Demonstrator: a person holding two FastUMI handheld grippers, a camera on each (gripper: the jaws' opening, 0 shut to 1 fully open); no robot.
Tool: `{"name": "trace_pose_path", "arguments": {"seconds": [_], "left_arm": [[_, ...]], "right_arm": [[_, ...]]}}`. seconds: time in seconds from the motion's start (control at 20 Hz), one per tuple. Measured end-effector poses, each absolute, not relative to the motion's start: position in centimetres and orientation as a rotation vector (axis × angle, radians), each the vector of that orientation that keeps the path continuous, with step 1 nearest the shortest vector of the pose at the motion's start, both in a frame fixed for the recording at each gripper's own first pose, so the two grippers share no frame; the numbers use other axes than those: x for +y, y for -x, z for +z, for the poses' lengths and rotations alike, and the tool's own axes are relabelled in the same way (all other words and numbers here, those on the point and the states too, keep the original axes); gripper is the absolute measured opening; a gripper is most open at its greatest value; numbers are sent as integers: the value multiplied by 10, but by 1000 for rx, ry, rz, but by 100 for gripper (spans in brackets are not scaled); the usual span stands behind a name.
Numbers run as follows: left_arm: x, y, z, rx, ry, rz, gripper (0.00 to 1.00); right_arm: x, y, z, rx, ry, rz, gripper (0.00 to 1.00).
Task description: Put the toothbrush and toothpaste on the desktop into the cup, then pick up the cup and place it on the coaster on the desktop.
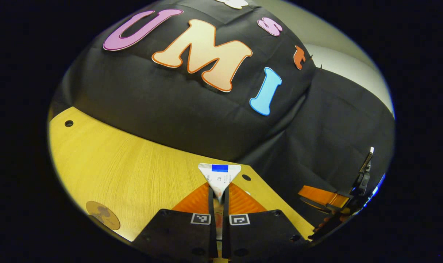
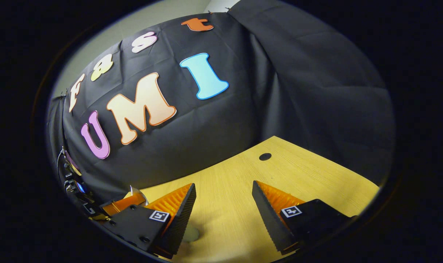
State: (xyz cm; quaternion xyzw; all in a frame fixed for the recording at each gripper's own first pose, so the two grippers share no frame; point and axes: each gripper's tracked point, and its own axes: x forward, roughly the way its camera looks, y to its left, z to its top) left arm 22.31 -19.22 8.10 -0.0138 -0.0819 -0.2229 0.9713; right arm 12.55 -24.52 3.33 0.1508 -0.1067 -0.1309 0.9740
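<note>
In the left gripper view the left gripper [image 1: 218, 199] has its two fingers drawn nearly together, both pressing on the toothpaste [image 1: 219, 177], a white tube whose flat crimped end fans out in a triangle above the fingertips, lifted over the bench [image 1: 134, 175]. A blue band runs across that crimped end; the small print below it is too fine to read. The insides of the fingers are ribbed, and each finger block carries a square black-and-white marker. The bench is pale wood with a straight grain and small round holes drilled in it. At about eight o'clock in that view lies the coaster [image 1: 103, 215], a thin round brownish disc with a faint pattern, flat on the wood and well apart from the tube. At about four o'clock the other gripper shows at the edge, too far off to make out its jaws there. In the right gripper view the right gripper [image 2: 224, 199] stands wide open, ribbed fingers far apart, holding nothing, with bare wood grain between them. A pale rounded thing [image 2: 189, 233] sits just beside its left finger at six o'clock; I cannot tell what it is. At eight o'clock the left gripper appears again with a sliver of the white tube.
</note>
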Motion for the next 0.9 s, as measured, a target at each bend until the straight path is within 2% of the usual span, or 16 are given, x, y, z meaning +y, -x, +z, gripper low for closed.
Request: {"name": "trace_pose_path", "arguments": {"seconds": [0.2, 0.25, 0.35, 0.45, 0.5, 0.6, 0.7, 0.9], "left_arm": [[-194, -220, 69, -170, -9, -445, 6], [-194, -219, 69, -174, -14, -442, 10], [-195, -214, 62, -160, -27, -439, 11], [-197, -208, 60, -151, -30, -455, 18], [-199, -204, 59, -155, -28, -462, 29], [-198, -196, 53, -141, -53, -459, 61], [-185, -191, 54, -147, -88, -399, 93], [-152, -164, 60, -167, -103, -330, 95]], "right_arm": [[-244, -122, 26, -198, -290, -253, 95], [-243, -120, 26, -196, -280, -251, 95], [-239, -118, 27, -194, -267, -241, 95], [-233, -117, 28, -186, -256, -227, 95], [-230, -116, 27, -184, -251, -221, 95], [-223, -115, 28, -181, -245, -206, 95], [-212, -113, 29, -171, -240, -186, 95], [-187, -111, 24, -132, -222, -155, 95]]}}
